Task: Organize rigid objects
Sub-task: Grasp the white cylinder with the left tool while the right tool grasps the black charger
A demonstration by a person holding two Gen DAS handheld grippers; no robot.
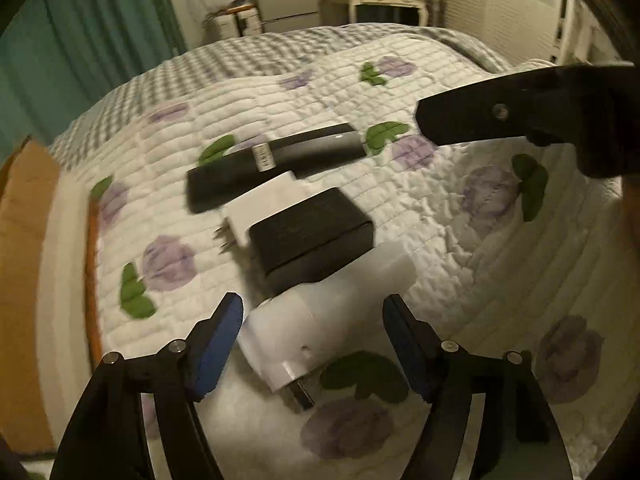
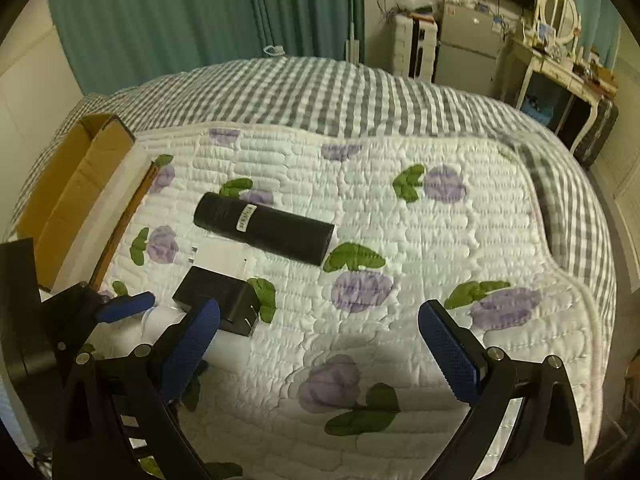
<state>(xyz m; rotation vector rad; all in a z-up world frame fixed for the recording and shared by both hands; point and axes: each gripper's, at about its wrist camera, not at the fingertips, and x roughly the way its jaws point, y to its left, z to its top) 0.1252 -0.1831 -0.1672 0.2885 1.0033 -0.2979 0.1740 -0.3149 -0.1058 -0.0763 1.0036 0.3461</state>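
Observation:
Several chargers lie together on a white floral quilt (image 1: 460, 240). A large white plug adapter (image 1: 320, 320) lies nearest, between the open fingers of my left gripper (image 1: 312, 340), which does not hold it. Behind it sit a black power brick (image 1: 312, 236), a small white charger (image 1: 260, 204) and a long black power bank (image 1: 272, 164). In the right wrist view the power bank (image 2: 264, 228), white charger (image 2: 224, 258) and black brick (image 2: 216, 296) lie left of centre. My right gripper (image 2: 320, 344) is open and empty over bare quilt; it shows as a dark shape in the left wrist view (image 1: 520, 116).
An open cardboard box (image 2: 76, 184) with a white liner stands at the left edge of the bed, also in the left wrist view (image 1: 28, 240). A grey checked blanket (image 2: 320, 92) covers the far bed. A small fridge (image 2: 468, 48) and a desk (image 2: 560, 76) stand beyond.

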